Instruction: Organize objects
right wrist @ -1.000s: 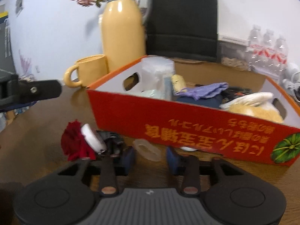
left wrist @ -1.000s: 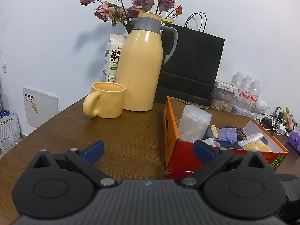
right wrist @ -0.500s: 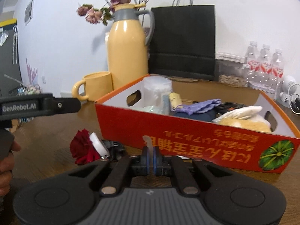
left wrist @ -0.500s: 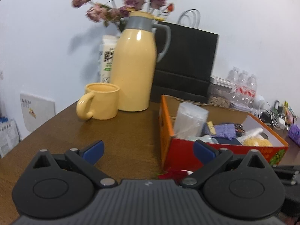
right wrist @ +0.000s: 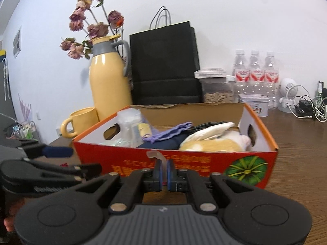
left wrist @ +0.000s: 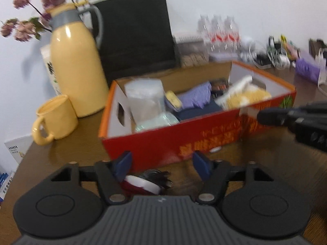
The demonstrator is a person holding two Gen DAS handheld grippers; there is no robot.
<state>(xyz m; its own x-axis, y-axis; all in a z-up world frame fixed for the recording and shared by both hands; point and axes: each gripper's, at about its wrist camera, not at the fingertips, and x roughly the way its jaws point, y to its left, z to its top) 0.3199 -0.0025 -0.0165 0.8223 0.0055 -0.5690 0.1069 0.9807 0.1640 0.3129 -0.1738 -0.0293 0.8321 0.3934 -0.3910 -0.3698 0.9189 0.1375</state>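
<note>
We are pinching a small translucent plastic piece [right wrist: 153, 156] in the right gripper [right wrist: 162, 172], lifted before the red cardboard box [right wrist: 204, 163] of oddments. Our left gripper [left wrist: 162, 164], its jaws just closing yet apart, is hovering over a red-and-white round item [left wrist: 141, 184] on the brown wooden table [left wrist: 265, 159].

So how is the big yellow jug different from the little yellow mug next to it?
The yellow thermos jug is tall and narrows toward the top; the yellow mug is short and wide. The jug has a grey collar, a grey handle and a closed lid, while the mug is open on top with a yellow handle. Both are the same pale yellow and stand upright on the wooden table.
</note>
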